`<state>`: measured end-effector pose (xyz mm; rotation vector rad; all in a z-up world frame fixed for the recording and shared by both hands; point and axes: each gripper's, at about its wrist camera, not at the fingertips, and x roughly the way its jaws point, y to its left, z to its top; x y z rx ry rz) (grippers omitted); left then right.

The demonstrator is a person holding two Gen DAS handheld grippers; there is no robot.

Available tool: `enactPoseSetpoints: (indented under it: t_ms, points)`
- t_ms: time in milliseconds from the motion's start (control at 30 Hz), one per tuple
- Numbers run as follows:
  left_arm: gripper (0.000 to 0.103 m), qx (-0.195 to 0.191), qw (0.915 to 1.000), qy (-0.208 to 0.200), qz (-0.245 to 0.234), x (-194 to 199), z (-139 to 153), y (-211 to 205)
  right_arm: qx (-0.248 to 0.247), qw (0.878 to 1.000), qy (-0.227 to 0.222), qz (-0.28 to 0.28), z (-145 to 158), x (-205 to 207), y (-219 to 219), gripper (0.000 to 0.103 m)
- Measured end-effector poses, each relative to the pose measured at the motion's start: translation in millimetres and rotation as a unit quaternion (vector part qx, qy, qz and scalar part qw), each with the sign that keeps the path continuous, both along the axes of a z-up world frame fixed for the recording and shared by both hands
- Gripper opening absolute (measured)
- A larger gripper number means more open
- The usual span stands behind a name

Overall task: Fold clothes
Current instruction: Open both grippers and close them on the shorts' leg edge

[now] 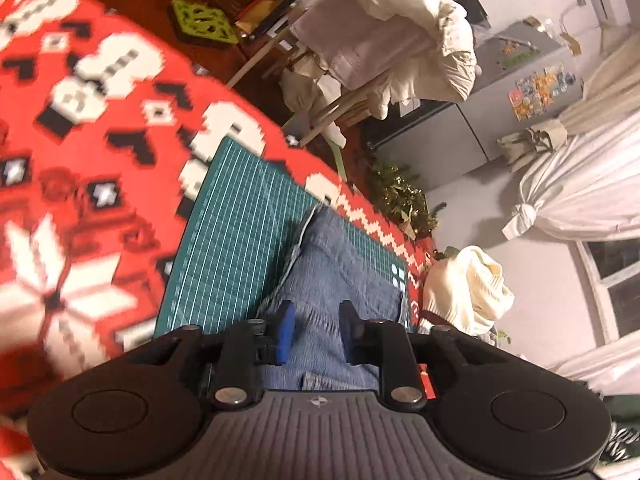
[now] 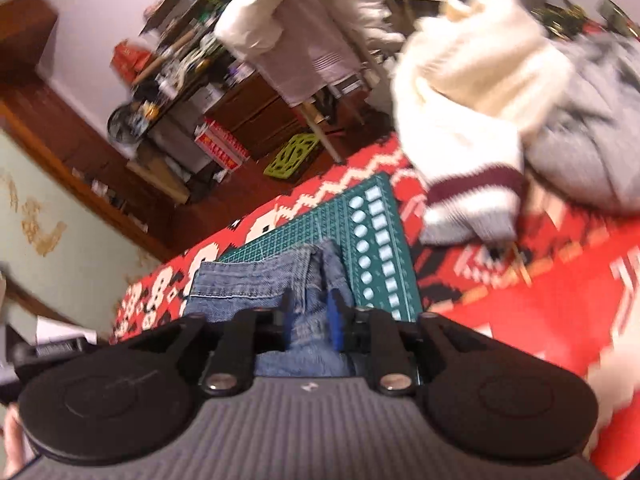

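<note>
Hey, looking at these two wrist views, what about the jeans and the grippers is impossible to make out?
- Jeans, left wrist view: the near end is hidden behind the left gripper body, so their full shape is unknown.
- Right gripper, right wrist view: denim sits between its fingers, but actual pinching contact cannot be told.
- Cream sweater, right wrist view: motion blur smears it.
- Fridge magnets, left wrist view: too small to read.

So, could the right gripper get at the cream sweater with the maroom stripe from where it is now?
Probably not right away. The right gripper has denim from the jeans bunched between its fingers, so it would need to release first. The cream sweater itself lies unobstructed on the red blanket, ahead and to the right.
</note>
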<state>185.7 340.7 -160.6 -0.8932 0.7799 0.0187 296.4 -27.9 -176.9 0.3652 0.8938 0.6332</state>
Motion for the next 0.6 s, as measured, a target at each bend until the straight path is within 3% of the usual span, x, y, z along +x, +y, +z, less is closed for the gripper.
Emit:
enactPoseSetpoints:
  t_ms: [100, 167, 367, 600]
  points:
    - [0.035, 0.031, 0.9993, 0.014, -0.018, 24.1, 5.7, 5.3, -0.038, 0.999, -0.017, 0.032, 5.2, 18.7, 15.1, 0.027]
    - [0.035, 0.047, 0.9979, 0.028, -0.035, 40.4, 5.1, 8.4, -0.038, 0.998, -0.010, 0.057, 3.8, 31.8, 23.0, 0.028]
    - [0.038, 0.059, 0.9938, 0.045, -0.082, 82.8, 1.1, 7.5, -0.065, 0.993, 0.001, 0.097, -3.7, 56.0, 43.2, 0.030]
    - [0.038, 0.078, 0.9886, 0.081, -0.100, 104.5, -12.4, 2.8, -0.077, 0.991, 0.024, 0.111, -17.2, 70.5, 50.7, 0.033]
